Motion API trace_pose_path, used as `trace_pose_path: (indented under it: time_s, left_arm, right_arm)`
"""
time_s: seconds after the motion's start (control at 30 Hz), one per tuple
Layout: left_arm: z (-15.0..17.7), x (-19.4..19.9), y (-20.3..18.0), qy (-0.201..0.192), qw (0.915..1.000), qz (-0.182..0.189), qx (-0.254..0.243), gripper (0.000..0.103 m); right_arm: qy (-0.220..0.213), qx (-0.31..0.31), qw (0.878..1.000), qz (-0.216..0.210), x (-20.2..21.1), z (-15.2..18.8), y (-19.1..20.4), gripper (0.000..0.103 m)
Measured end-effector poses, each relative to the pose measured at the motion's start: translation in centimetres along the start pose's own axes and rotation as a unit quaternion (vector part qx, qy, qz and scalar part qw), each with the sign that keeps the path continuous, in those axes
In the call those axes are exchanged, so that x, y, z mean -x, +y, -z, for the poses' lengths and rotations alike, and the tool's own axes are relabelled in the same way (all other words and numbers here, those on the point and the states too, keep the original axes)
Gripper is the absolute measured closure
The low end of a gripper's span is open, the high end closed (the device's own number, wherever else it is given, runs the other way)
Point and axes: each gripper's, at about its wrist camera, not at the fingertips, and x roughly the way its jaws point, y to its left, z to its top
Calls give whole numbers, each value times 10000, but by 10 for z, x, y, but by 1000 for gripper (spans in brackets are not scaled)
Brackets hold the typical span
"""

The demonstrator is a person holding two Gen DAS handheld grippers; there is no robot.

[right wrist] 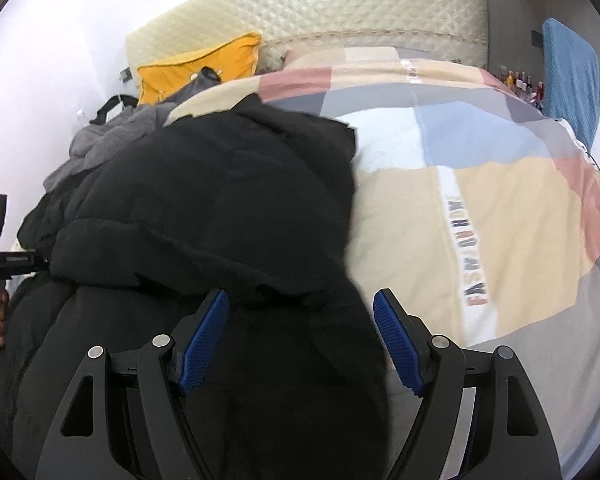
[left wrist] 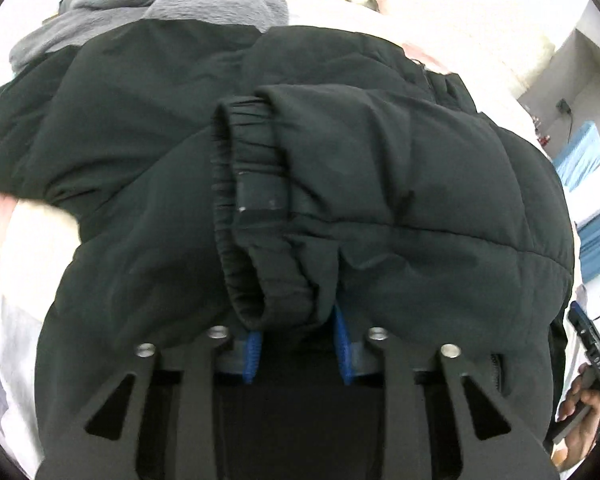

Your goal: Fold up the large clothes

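Observation:
A large black padded jacket (left wrist: pixel 340 184) lies on the bed. Its sleeve with the elastic cuff (left wrist: pixel 248 216) is folded across the body. My left gripper (left wrist: pixel 298 322) is pushed into the jacket under the cuff. Its blue pads (left wrist: pixel 253 354) stand a little apart and their tips are hidden by cloth. In the right wrist view the jacket (right wrist: pixel 220 208) fills the left half. My right gripper (right wrist: pixel 302 304) is open over the jacket's right edge, holding nothing.
A patchwork quilt (right wrist: pixel 480 184) covers the bed to the right of the jacket. A grey fleece garment (left wrist: pixel 172 4) and a yellow pillow (right wrist: pixel 196 68) lie beyond it. A quilted cream headboard (right wrist: pixel 320 4) stands at the back. Blue furniture (left wrist: pixel 580 156) stands at the right.

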Motion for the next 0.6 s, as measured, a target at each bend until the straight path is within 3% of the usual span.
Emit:
trace_pose_path:
  time_s: [0.07, 0.2, 0.27, 0.37, 0.47, 0.6]
  left_arm:
    - [-4, 1, -2, -27, 10000, 15, 27, 81]
    - [-13, 2, 9, -1, 9989, 218, 425, 87]
    - [-17, 5, 13, 21, 9984, 244, 500, 90]
    - [-31, 15, 7, -106, 9996, 84, 260, 92]
    - [-52, 32, -1, -495, 9987, -111, -84, 93]
    - [-78, 40, -7, -800, 9954, -437, -305, 93]
  right_arm:
    - [14, -37, 9999, 163, -3, 2, -7, 21]
    - [594, -38, 9982, 78, -36, 11, -11, 21]
    - [688, 46, 9975, 130, -48, 13, -7, 21]
    - [358, -266, 9985, 308, -50, 5, -11, 21]
    - [-60, -608, 9976, 320, -39, -5, -14, 20]
    - [-271, -342, 9976, 546, -39, -10, 1, 18]
